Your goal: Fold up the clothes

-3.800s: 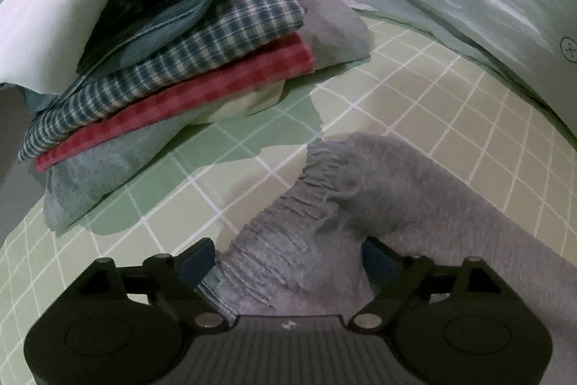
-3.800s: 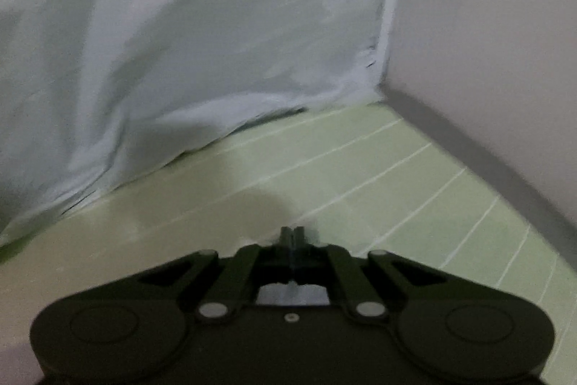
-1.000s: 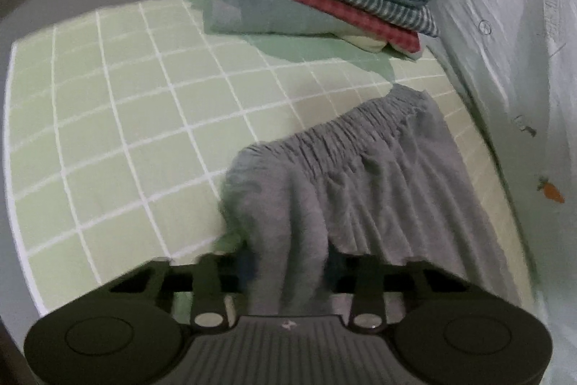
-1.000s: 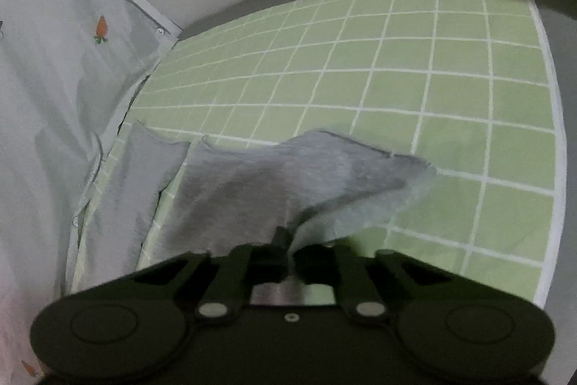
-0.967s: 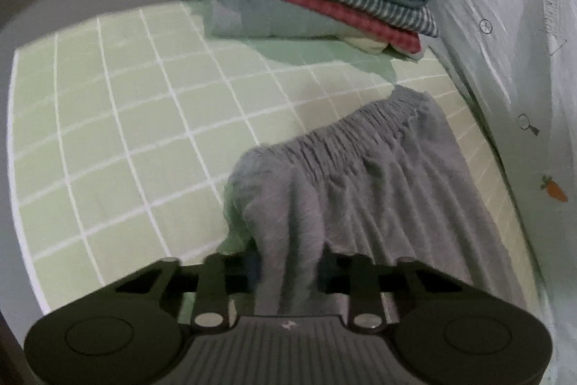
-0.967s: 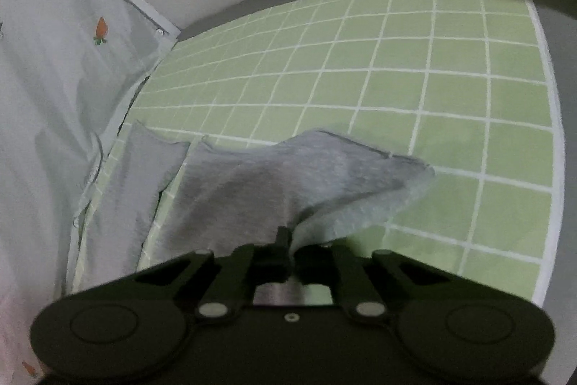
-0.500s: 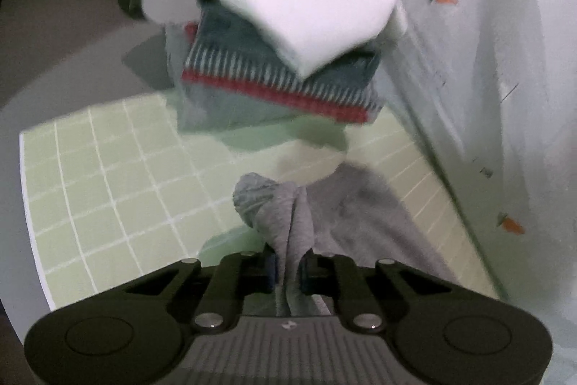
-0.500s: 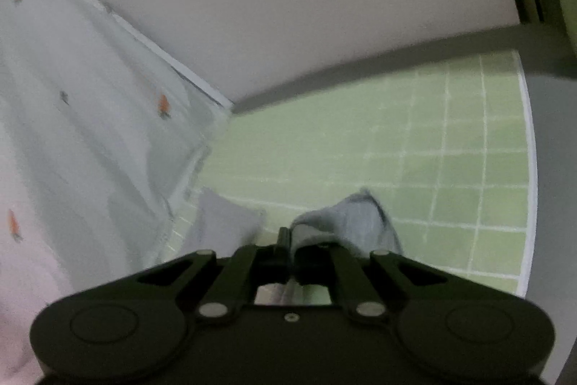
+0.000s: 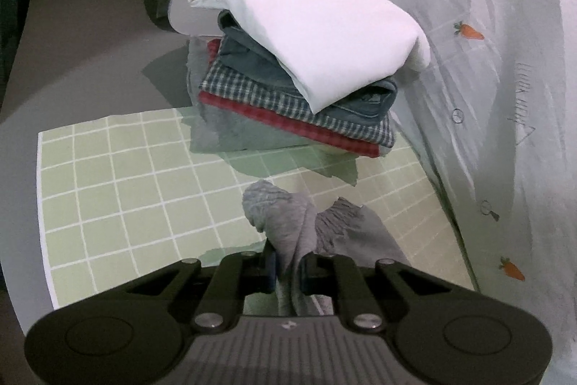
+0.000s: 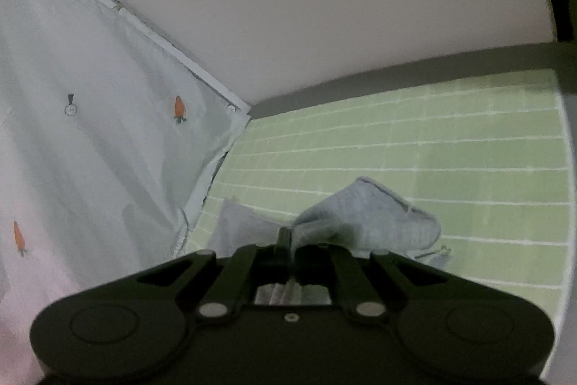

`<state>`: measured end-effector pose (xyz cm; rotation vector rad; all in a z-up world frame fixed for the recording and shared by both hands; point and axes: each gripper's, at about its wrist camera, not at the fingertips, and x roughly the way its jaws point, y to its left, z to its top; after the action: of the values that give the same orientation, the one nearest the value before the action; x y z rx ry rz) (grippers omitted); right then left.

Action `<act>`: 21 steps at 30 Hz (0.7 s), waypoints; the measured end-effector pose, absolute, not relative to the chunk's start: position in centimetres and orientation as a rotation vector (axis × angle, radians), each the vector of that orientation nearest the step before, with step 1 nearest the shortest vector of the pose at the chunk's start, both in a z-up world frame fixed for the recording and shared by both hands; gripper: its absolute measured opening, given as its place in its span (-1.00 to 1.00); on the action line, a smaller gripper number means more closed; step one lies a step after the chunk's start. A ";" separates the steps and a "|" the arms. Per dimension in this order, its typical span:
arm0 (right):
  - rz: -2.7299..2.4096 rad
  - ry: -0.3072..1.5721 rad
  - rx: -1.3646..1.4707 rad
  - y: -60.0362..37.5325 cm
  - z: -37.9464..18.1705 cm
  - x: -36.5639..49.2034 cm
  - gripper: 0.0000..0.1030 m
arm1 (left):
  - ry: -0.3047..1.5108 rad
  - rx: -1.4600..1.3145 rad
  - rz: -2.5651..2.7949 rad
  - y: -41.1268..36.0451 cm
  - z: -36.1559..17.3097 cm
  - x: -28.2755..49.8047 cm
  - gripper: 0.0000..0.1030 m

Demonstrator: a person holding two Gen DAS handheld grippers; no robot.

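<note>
1. Left wrist view: left tongs (image 9: 288,271) clamped nearly shut on a bunched fold of the grey pants (image 9: 285,222), at the elastic waistband end. Fabric pinched between both fingers, gathered into a ridge that stands up off the mat.
2. Rest of the grey pants trails to the right and near side of the tongs, lying on the green grid mat (image 9: 119,190), close to the carrot-print sheet (image 9: 505,96) along the right edge.
3. Far side of the mat: stack of folded clothes (image 9: 299,89), well apart from the pants. Top to bottom: white piece, blue-grey denim-like piece, blue check, red check, grey at the bottom. The stack overhangs the far mat edge.
4. Grey surface (image 9: 90,35) borders the mat on the left and far sides.
5. Right wrist view: right tongs (image 10: 290,246) fully closed on a thin edge of the same grey pants (image 10: 371,219). Cloth rises from the mat to the fingertips and drapes right; a hem shows on that side. A second flap lies flat on the left.
6. Mat (image 10: 450,147) runs far and right, frame slightly blurred. Carrot-print sheet (image 10: 90,132) hangs on the left; plain wall (image 10: 324,6) behind.
</note>
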<state>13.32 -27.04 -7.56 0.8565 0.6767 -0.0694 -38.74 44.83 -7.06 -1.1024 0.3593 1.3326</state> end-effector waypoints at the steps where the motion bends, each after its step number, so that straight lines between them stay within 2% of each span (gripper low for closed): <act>1: -0.064 0.680 0.862 -26.6 -7.5 14.3 -0.95 | 0.359 -1.101 1.340 45.2 -7.0 -38.4 -0.76; 7: -0.019 0.683 0.851 -22.5 -6.4 21.9 -0.96 | 0.388 -1.083 1.353 48.0 -6.6 -34.4 -0.77; 13: 0.009 0.814 0.742 -14.8 -9.4 34.9 -0.92 | 0.400 -1.047 1.337 53.0 -8.8 -26.9 -0.73; 14: 0.029 0.806 0.724 -13.3 -9.9 37.2 -0.88 | 0.406 -1.027 1.337 54.0 -9.3 -25.4 -0.62; 15: 0.040 0.786 0.714 -12.2 -10.1 38.6 -0.65 | 0.420 -1.004 1.335 54.7 -9.6 -23.9 -0.51; 16: 0.049 0.764 0.705 -11.1 -10.2 39.9 -0.38 | 0.447 -0.972 1.329 55.1 -9.7 -22.7 -0.42; 17: 0.064 0.755 0.682 -10.5 -10.2 39.9 0.11 | 0.471 -0.934 1.319 55.3 -9.6 -21.5 -0.21; 18: 0.079 0.748 0.657 -9.9 -10.3 39.8 0.24 | 0.484 -0.888 1.303 54.9 -9.5 -20.7 0.13; 20: 0.110 0.732 0.608 -8.7 -10.4 39.6 0.26 | 0.502 -0.802 1.274 53.7 -9.4 -19.8 0.58; 21: 0.101 0.745 0.558 -8.5 -10.9 38.6 0.32 | 0.516 -0.770 1.262 53.1 -9.4 -19.5 0.59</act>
<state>38.61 -8.55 -10.87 0.5580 0.7451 0.1008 -19.47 53.06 -9.42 -0.7698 0.5158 1.2622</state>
